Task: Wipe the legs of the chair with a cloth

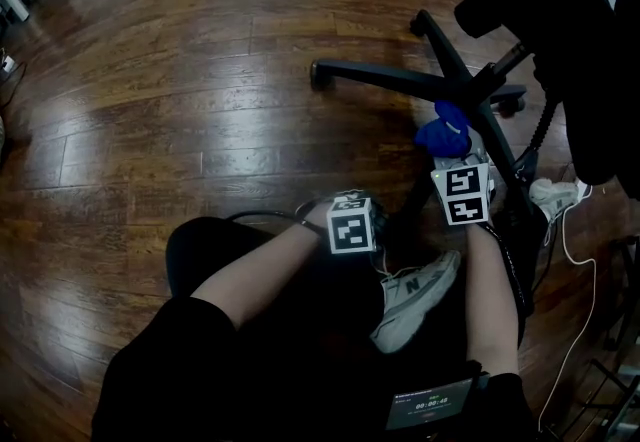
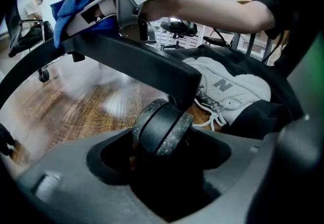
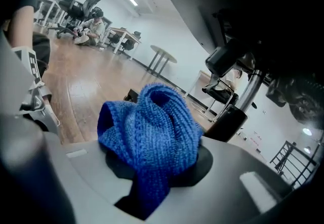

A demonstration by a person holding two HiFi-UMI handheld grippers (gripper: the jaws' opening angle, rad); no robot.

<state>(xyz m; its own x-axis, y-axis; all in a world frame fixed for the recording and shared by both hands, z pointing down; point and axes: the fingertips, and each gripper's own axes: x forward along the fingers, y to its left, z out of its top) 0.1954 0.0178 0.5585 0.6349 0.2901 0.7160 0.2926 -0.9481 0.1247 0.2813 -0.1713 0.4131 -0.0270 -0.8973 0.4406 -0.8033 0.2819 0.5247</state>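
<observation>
right gripper clamps blue cloth; left gripper holds chair caster

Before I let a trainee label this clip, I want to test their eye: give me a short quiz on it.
1. True or false: the right gripper is shut on a blue knitted cloth.
2. The left gripper has what between its jaws? A) white sneaker; B) black caster wheel; C) white cable.
3. Fill in: the floor is brown ____ planks.
Key: 1 true; 2 B; 3 wooden.
</observation>
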